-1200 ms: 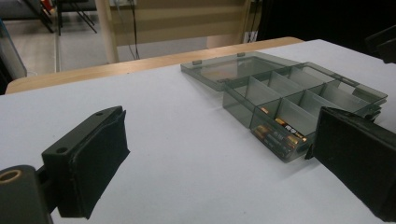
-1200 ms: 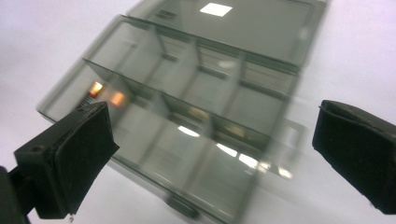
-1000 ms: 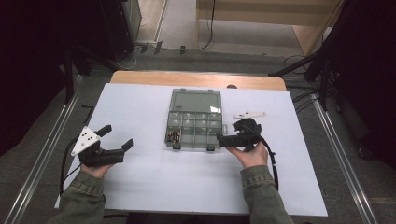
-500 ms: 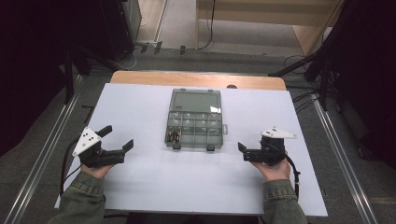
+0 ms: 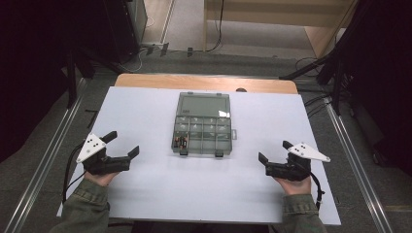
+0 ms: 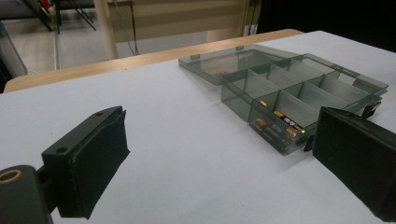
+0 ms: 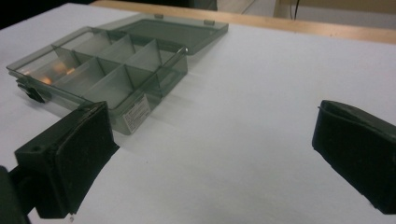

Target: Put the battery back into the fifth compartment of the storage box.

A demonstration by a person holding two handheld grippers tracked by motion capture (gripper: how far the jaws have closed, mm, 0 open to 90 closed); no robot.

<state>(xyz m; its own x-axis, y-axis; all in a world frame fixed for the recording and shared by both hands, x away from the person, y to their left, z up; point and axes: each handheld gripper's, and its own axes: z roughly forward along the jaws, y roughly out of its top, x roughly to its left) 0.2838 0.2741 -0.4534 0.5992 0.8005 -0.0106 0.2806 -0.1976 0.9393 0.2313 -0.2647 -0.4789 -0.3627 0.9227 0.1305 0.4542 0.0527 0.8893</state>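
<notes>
A smoky clear compartment box (image 5: 202, 130) lies open in the middle of the white table, its lid (image 5: 203, 105) folded back flat. Batteries (image 5: 181, 141) rest in its near-left compartment, also visible as batteries (image 6: 279, 128) in the left gripper view. My left gripper (image 5: 122, 143) rests near the table's left front, open and empty, well left of the box (image 6: 299, 93). My right gripper (image 5: 273, 150) sits at the right front, open and empty, apart from the box (image 7: 107, 65).
The white tabletop (image 5: 209, 184) lies on a wooden table whose far edge (image 5: 204, 82) shows behind the box. Metal rails (image 5: 354, 165) run along both sides. Cables (image 5: 214, 43) and dark stands are on the floor beyond.
My right gripper pulled back from the box's right front edge to the table's right front and now rests open. The left gripper stayed put.
</notes>
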